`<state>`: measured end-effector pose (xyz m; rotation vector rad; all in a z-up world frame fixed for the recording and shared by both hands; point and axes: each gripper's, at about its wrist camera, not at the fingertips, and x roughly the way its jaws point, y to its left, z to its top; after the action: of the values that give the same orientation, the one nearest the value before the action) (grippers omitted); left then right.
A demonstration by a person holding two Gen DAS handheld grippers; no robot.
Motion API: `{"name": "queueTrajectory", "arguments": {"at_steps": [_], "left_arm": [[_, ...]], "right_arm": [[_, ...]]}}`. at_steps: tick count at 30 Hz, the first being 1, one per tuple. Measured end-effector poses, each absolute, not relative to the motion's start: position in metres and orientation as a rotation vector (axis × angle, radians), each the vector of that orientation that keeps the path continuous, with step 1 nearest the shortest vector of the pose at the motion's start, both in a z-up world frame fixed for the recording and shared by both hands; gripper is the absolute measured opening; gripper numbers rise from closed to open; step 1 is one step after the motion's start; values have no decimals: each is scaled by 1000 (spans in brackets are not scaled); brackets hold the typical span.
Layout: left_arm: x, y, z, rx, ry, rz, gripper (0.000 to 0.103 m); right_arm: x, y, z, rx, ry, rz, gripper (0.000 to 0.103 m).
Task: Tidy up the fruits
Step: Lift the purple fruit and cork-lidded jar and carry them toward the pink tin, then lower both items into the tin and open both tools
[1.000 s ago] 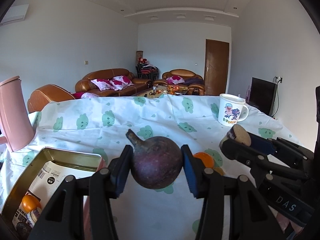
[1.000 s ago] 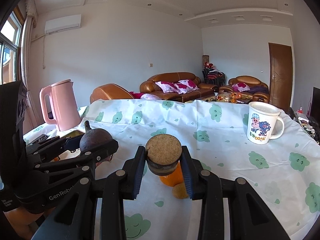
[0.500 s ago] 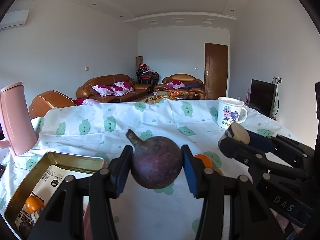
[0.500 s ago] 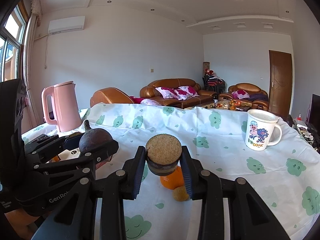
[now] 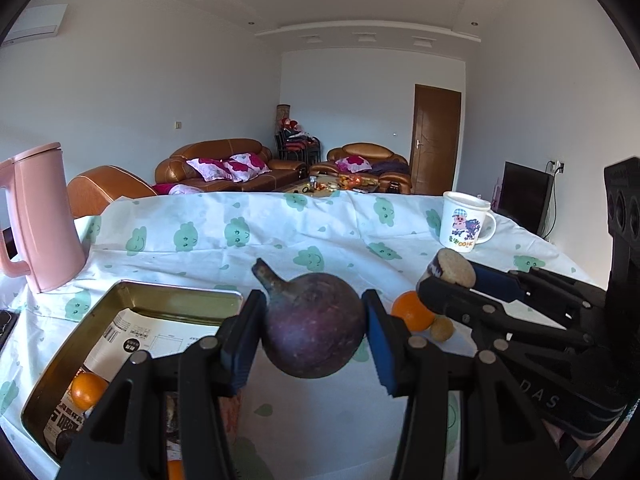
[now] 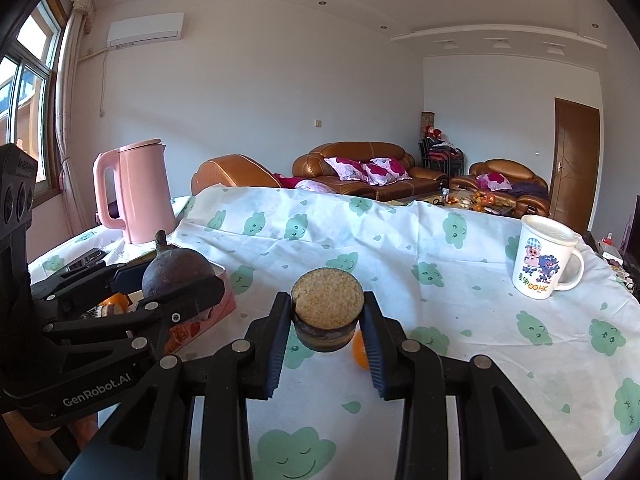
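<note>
So the dark purple fruit (image 5: pixel 314 326) looks firm and smooth-skinned, round with a stubby stem poking up. My guess is it's fairly light but could roll or squirt out of a pinch, so gripping across its widest part is the way to go. That's how the left gripper (image 5: pixel 314 334) has it: fingers clamped on both sides at the middle, narrowed to the fruit's width, held just right of the gold tin (image 5: pixel 132 300) and above the tablecloth (image 5: pixel 240 236).

The right gripper (image 6: pixel 326 320) is closed on a squat cut piece (image 6: pixel 327 312) with a tan grainy top and dark rind, probably rigid; it sits further right of the tin.

In the tin there's an orange fruit (image 5: pixel 87 390) on printed paper. Another orange (image 5: pixel 412 312) and a small brown fruit (image 5: pixel 442 328) lie on the cloth right of the tin.
</note>
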<state>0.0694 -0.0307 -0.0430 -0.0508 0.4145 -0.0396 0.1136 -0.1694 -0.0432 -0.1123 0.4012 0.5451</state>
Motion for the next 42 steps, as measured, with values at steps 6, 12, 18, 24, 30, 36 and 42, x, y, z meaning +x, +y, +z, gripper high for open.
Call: {"name": "queueTrajectory", "arguments": {"at_steps": [6,12,18,24,30,36,42], "left_arm": [[54,9,-38,-92,432,25,51],[43,56,-36,-140,446,102,51],[46,90,-42,-192,491,140,51],[53,105,-54,-247,545,123,51],[55,108,-61,-243,576,135,51],[44,111,-50,-219,518,182,78],[35,114,-43,-235,485,186,85]], "right_arm": [[107,-131,-30,-123,399,656,37],[107,-93,-30,-120,425,730,37],[108,-60,-41,-140,473,795,37],[114,-33,-55,-173,533,827,37],[115,-20,-65,-216,584,845,37],[112,-24,-66,-219,582,842,50],[101,-64,-57,-221,537,793,50]]}}
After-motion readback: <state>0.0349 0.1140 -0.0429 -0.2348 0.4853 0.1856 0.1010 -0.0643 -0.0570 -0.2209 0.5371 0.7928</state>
